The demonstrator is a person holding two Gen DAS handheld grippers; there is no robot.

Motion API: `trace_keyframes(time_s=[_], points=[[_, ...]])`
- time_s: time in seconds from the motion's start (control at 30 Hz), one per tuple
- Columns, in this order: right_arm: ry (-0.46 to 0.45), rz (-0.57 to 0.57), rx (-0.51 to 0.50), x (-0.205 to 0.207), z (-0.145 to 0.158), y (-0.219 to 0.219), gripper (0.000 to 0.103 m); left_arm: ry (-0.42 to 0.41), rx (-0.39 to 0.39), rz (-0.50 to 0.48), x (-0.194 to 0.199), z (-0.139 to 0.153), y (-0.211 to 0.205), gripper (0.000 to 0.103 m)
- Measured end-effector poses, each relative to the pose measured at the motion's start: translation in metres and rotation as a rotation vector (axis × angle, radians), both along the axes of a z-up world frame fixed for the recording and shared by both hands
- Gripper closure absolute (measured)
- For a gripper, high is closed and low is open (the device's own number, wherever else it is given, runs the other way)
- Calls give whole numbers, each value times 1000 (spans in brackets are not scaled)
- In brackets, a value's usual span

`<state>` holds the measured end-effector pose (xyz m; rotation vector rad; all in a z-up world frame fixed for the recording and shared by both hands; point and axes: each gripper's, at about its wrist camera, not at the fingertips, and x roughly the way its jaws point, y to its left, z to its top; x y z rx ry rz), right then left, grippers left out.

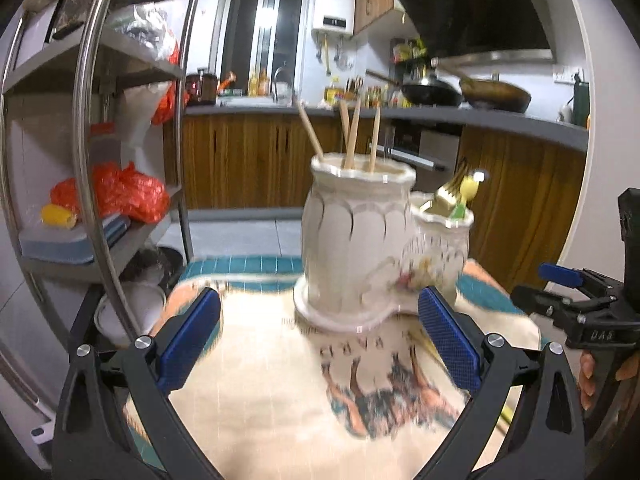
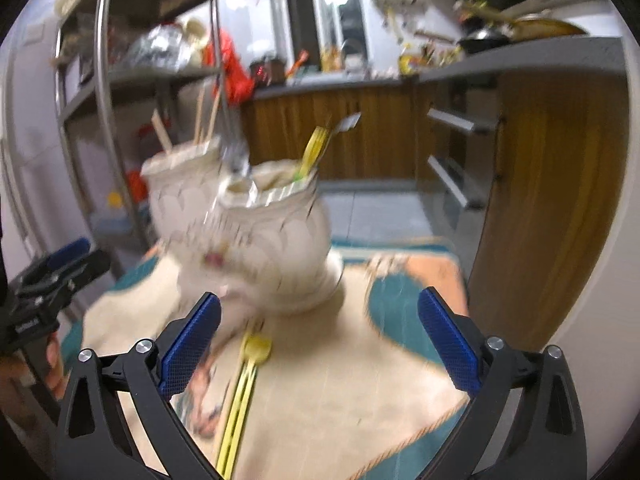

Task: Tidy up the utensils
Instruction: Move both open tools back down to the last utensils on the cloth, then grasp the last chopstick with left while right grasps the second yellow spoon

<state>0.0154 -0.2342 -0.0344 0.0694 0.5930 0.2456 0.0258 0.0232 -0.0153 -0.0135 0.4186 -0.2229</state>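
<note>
From the left wrist, the left gripper (image 1: 320,340) is spread wide and empty, the ceramic holder (image 1: 356,240) straight ahead of it holding chopsticks (image 1: 352,136). From the right wrist, the right gripper (image 2: 320,340) is wide and empty too, a yellow utensil (image 2: 244,396) lying on the cloth (image 2: 340,400) just inside its left finger (blurred); centre over the handle before closing.

- Left gripper (image 1: 319,336) jaws spread wide, nothing between the blue pads (image 1: 191,336).
- White two-part ceramic holder (image 1: 352,248) on printed tablecloth (image 1: 260,392), just ahead of the gripper.
- Taller compartment holds wooden chopsticks (image 1: 352,136), leaning.
- Shorter compartment (image 1: 444,240) at right holds gold fork (image 1: 448,188) and yellow utensil (image 1: 466,192).
- Right gripper (image 1: 560,288) at right edge, state unclear.
- Metal shelf rack (image 1: 100,128) at left; view blurred.
</note>
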Motion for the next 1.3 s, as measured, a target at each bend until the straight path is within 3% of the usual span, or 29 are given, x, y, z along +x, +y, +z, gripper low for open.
trace_keyframes(time_s=[0.13, 0.5, 0.87, 0.9, 1.03, 1.17, 1.3], points=[[84, 27, -28, -1, -11, 9, 5, 62, -2, -11, -3, -9, 2, 6], [182, 57, -110, 0, -27, 29, 5, 187, 75, -47, -4, -31, -8, 6], [233, 80, -166, 5, -38, 34, 8, 210, 70, -67, 0, -33, -6, 6], [233, 83, -163, 6, -38, 34, 9, 210, 72, -68, 1, -33, -6, 6], [240, 78, -189, 8, -40, 34, 34, 211, 70, -71, 1, -33, -6, 6], [236, 101, -215, 8, -38, 41, 41, 211, 71, -71, 1, -33, -7, 6], [262, 143, -163, 12, -38, 41, 60, 213, 69, -77, 1, -34, -8, 6]])
